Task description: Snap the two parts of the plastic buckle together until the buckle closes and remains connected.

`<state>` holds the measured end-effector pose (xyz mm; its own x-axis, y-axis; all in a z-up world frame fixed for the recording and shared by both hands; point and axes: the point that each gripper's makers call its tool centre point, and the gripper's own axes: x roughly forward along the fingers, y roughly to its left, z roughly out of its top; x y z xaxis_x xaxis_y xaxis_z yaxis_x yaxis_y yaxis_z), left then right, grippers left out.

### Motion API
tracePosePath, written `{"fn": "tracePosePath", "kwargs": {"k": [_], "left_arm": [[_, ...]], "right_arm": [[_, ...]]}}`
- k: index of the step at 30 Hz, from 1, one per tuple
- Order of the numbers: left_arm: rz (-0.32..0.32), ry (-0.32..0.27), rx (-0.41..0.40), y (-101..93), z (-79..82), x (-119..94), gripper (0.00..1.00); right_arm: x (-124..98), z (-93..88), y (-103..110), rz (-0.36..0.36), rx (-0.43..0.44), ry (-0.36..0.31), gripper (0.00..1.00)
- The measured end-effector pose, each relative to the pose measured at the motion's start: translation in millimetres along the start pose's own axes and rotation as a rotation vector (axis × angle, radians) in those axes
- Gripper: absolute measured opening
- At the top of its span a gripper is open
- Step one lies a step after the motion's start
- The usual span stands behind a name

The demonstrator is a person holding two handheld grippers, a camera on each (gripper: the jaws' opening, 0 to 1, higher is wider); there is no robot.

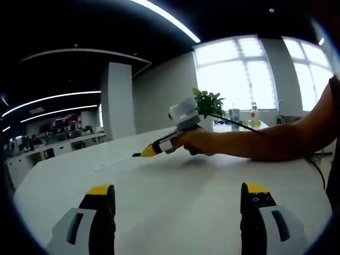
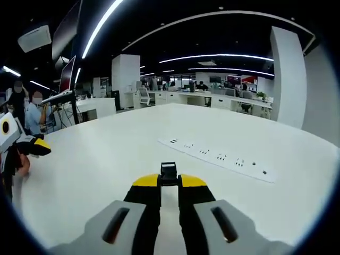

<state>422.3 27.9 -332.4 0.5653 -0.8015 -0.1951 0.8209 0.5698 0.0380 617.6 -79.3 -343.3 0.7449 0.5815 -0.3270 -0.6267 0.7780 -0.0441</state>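
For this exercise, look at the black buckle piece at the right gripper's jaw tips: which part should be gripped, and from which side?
The right gripper already pinches the black buckle piece by its near end, jaws on its two sides and the other end sticking out ahead. That looks right: the free end stays exposed for mating. The left gripper is open; the second piece's location cannot be told.

Both views low over white table [image 1: 175,196], facing roughly opposite ways, sharing tabletop power strip [image 2: 220,158].
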Motion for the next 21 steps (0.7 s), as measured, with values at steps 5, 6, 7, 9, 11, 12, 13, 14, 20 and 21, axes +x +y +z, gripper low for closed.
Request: {"fn": "tracePosePath", "kwargs": {"k": [5, 6, 7, 9, 11, 12, 13, 14, 20, 21], "left_arm": [[-0.013, -0.003, 0.003, -4.3, 0.2, 1.3, 0.99], [-0.016, -0.004, 0.006, -5.0, 0.4, 1.4, 0.99], [-0.019, -0.005, 0.006, -5.6, 0.7, 1.4, 0.99], [-0.021, -0.007, 0.006, -6.2, 1.1, 1.1, 0.99], [-0.021, -0.008, 0.007, -6.1, 1.6, 0.8, 0.99], [-0.023, -0.008, 0.007, -6.4, 1.8, 0.7, 0.99], [-0.023, -0.008, 0.008, -6.8, 1.9, 0.5, 0.99], [-0.023, -0.008, 0.011, -7.1, 2.0, 0.4, 0.99], [-0.027, -0.008, 0.014, -8.6, 2.1, 0.4, 0.99], [-0.028, -0.007, 0.013, -8.9, 1.8, 0.6, 0.99]], "right_arm": [[2.0, -7.2, -0.6, 0.003, 0.002, 0.030, 0.09], [1.8, -7.4, 0.7, 0.005, 0.004, 0.032, 0.09], [2.0, -8.3, 1.6, 0.008, 0.009, 0.036, 0.09], [4.0, -10.3, 3.2, 0.012, 0.006, 0.047, 0.09], [4.8, -12.1, 4.1, 0.014, 0.005, 0.053, 0.09], [5.0, -12.5, 4.0, 0.013, 0.004, 0.056, 0.09], [5.3, -13.2, 3.6, 0.013, 0.003, 0.059, 0.09], [5.7, -14.3, 2.8, 0.012, 0.003, 0.062, 0.09], [9.8, -21.5, 5.2, 0.010, -0.010, 0.097, 0.09], [9.4, -22.0, 5.7, 0.011, -0.012, 0.101, 0.09]]}}
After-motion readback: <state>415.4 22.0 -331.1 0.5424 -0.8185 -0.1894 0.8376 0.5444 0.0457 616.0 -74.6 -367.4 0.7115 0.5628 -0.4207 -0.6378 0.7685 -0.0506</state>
